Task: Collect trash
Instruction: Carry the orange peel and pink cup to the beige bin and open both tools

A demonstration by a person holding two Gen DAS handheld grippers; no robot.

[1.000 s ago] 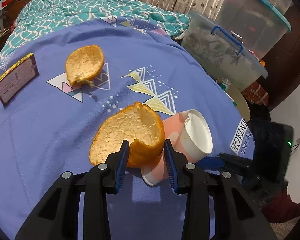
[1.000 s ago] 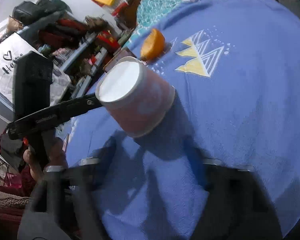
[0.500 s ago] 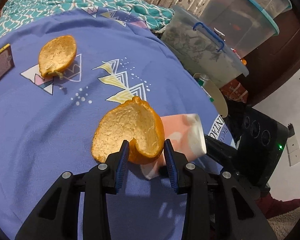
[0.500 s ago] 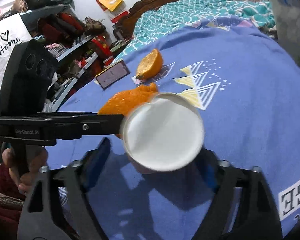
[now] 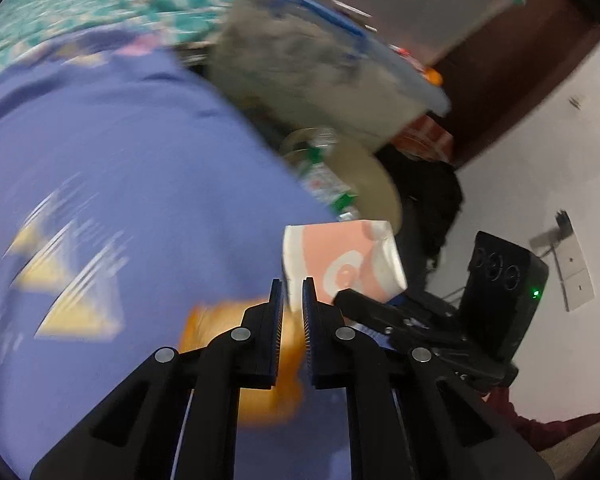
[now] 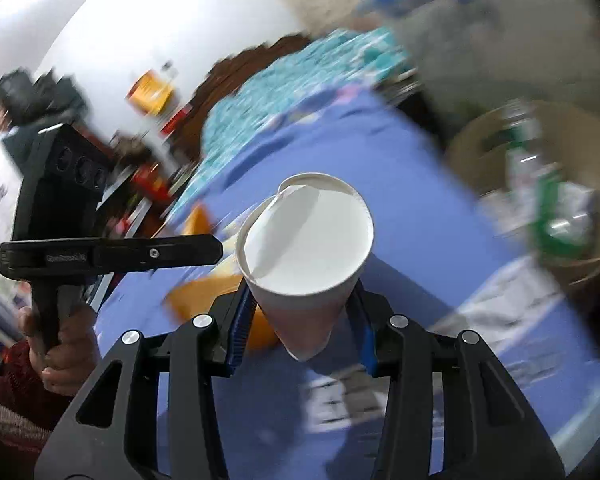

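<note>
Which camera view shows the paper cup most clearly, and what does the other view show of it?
The right wrist view is best: the paper cup fills the centre, its dented white mouth facing the camera, held in the right gripper. The left wrist view shows only its pink patterned side, partly behind the black fingers.

Motion smears the orange peel (image 5: 236, 332) behind the left claw (image 5: 291, 320), so whether its pads touch it cannot be told. Beyond the right claw (image 6: 300, 320), the bin (image 6: 472, 148) and its bottle (image 6: 540, 200) are blurred streaks.
</note>
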